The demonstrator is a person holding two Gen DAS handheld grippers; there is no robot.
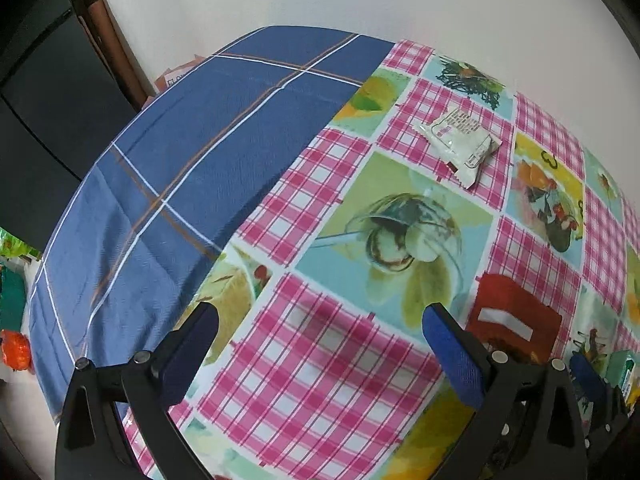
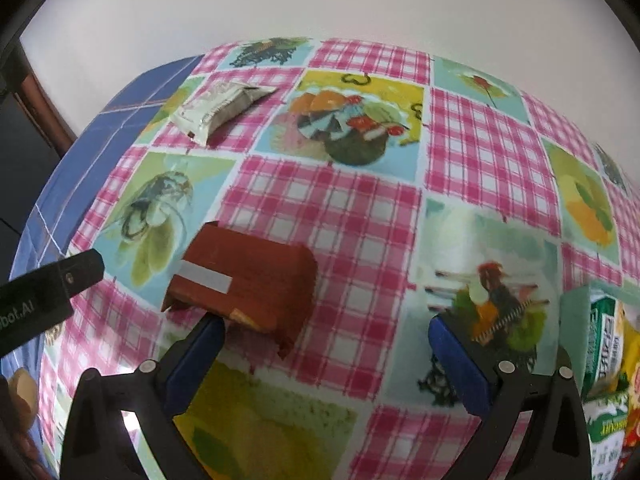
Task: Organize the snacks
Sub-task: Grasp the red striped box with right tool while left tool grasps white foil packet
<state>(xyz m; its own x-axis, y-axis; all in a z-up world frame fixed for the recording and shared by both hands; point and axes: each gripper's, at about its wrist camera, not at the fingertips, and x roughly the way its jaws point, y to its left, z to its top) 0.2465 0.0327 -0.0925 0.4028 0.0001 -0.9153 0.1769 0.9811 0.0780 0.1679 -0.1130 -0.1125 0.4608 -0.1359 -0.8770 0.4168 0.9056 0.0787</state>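
Far left, off the table edge: an orange packet (image 1: 15, 350) and green wrappers (image 1: 12, 246) low down, out of the work area. Table (image 1: 304, 368) carries a blue plaid cloth (image 1: 168, 152) on its left part and a pink-check picture oilcloth on the rest. Left claw (image 1: 320, 344) is spread wide, nothing between its fingers, hovering over bare pink check. White snack packet (image 1: 460, 140) lies flat near the far side of the table, just right of the blue cloth, long axis diagonal, one crimped end toward the far left, the other toward the near right; nothing near it. Red snack packet (image 2: 248, 280) lies mid-table, well apart from the white one, long axis running from the left claw's side toward the near right, white label strip on its left end. Right claw (image 2: 328, 332) is also wide and holding nothing; its left finger (image 2: 196, 360) sits right at the red packet's near edge, contact unclear. Far right: green-and-yellow snack packs (image 2: 608, 368) bunched at the table's right edge, partly cut off.
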